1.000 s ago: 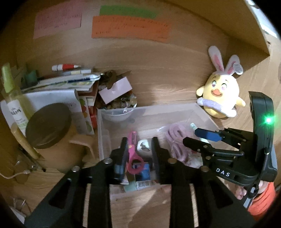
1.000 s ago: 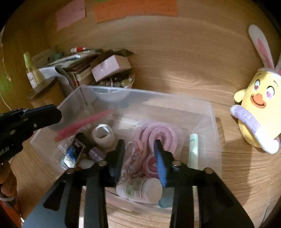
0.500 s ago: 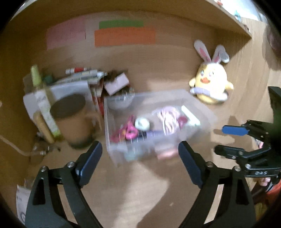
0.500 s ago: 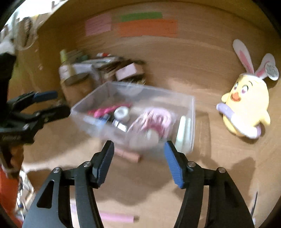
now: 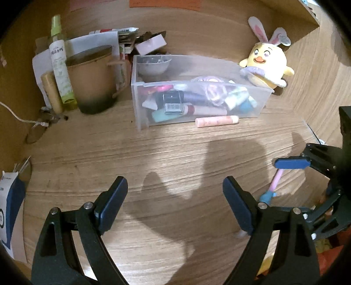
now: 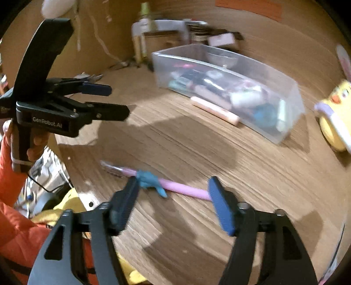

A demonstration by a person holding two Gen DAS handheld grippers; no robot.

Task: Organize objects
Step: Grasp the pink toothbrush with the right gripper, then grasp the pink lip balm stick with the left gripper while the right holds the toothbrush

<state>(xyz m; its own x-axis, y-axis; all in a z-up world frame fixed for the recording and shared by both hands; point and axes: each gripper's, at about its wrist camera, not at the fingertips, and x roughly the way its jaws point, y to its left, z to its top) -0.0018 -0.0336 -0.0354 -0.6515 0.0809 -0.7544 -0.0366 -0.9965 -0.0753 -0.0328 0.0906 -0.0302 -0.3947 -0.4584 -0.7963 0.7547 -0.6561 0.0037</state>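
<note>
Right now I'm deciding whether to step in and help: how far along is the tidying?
Mostly done: the clear bin already holds many small items. Nothing is in hand; the left gripper is open and empty, and the right gripper, whose jaws have just been opening, is empty above the pink pen. Left: that pen and the peach tube beside the bin.

"GenRobot.AI" is showing in pale letters on the black body of the left gripper (image 6: 118, 103), seen from the right wrist view. Printing is running down the white label of the spray bottle (image 5: 58, 63) and across the orange note (image 5: 164, 3), but neither is reading clearly.
</note>
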